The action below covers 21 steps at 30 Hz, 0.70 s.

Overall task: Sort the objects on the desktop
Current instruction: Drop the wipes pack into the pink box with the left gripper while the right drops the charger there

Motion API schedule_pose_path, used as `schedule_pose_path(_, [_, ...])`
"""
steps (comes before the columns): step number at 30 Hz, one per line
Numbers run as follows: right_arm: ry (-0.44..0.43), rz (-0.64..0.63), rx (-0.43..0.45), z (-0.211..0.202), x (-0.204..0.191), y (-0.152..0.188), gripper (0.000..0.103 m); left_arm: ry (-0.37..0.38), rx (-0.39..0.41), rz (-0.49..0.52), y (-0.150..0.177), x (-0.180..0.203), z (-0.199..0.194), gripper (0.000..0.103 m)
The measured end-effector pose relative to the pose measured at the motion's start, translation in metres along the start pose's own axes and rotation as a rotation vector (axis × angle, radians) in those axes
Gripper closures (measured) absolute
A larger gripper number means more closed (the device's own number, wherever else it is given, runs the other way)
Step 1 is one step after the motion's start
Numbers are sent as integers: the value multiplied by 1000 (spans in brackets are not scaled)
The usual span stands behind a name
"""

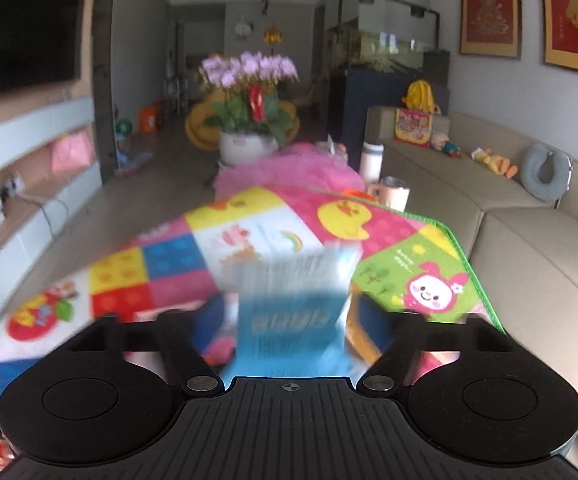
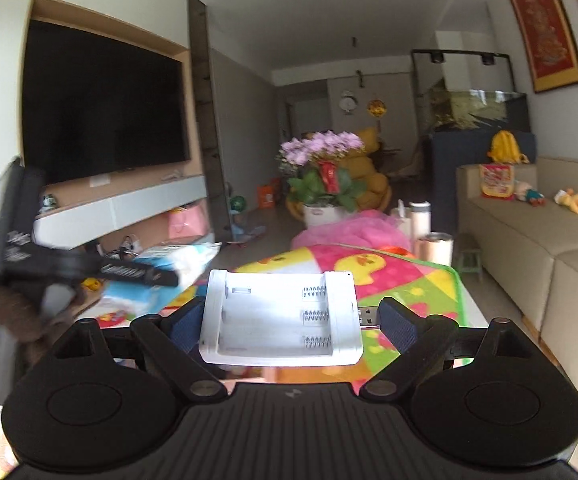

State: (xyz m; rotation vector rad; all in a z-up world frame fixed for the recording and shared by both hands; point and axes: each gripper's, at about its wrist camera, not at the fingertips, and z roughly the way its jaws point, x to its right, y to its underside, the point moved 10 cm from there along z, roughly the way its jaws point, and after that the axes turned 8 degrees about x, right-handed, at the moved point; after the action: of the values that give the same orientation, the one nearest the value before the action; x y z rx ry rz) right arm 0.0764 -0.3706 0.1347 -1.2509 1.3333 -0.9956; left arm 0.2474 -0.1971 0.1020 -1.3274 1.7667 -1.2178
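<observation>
Right gripper [image 2: 285,316]: a white battery charger [image 2: 283,318] sits between its 2 blue-padded fingers [image 2: 183,322], open side up, 3 spring contacts showing along its right end. The left pad is against the charger's side; on the right, a small metal USB plug [image 2: 369,315] juts out toward the other pad. Clamped, as far as I can see, and raised above the cartoon play mat [image 2: 409,280] that covers the table.

Left gripper [image 1: 293,320]: a blue-and-white packet [image 1: 291,312] stands between the spread fingers (badly motion-blurred, lettering unreadable). In the right wrist view the same tool [image 2: 89,268] shows at far left with the soft packet [image 2: 169,276] pressed at its tip. Whether the tongs actually pinch it, I cannot tell; both pads are hidden or smeared.

Surroundings: a pot of purple orchids [image 2: 323,168] beyond the far end of the mat, pink tulle fabric [image 2: 345,232] heaped just before it. A metal tumbler [image 2: 435,248] near the mat's right far corner. Beige sofa [image 2: 529,232] along the right wall, dark television [image 2: 101,104] on the left.
</observation>
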Motion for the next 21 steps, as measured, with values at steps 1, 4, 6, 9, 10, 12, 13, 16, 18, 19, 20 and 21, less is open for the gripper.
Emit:
schedule_pose_path(1, [13, 1, -11, 3, 5, 3, 12, -2, 0, -17, 1, -3, 4, 16])
schedule_pose_path(4, [27, 0, -37, 12, 13, 10, 12, -32, 33, -25, 5, -22, -4, 7])
schedule_pose_path(6, [22, 3, -54, 19, 14, 15, 12, -68, 50, -16, 15, -42, -19, 7])
schedule_pose_path(9, [-12, 16, -85, 39, 1, 18, 12, -103, 42, 16, 41, -69, -48, 5])
schedule_pose_path(10, [-34, 23, -99, 49, -6, 19, 12, -116, 40, 23, 51, -78, -59, 5])
schedule_pose_path(12, [-84, 49, -135, 69, -23, 18, 12, -128, 37, 20, 71, -92, -78, 3])
schedule_pose_path(13, [-113, 64, -155, 81, -33, 16, 12, -134, 32, 9, 82, -98, -89, 3])
schedule_pose_path(16, [-185, 104, -216, 129, -68, 4, 12, -147, 20, -33, 107, -117, -111, 2])
schedule_pose_path(18, [-221, 139, -284, 169, -93, 1, 12, -165, 20, -66, 117, -131, -123, 2])
schedule_pose_path(19, [-225, 147, -319, 188, -106, 2, 12, -175, 21, -87, 123, -140, -129, 2])
schedule_pose_path(20, [-225, 149, -354, 208, -118, 6, 12, -184, 21, -106, 127, -148, -133, 2])
schedule_pose_path(21, [-232, 149, -389, 225, -131, 11, 12, -195, 19, -123, 130, -155, -136, 2])
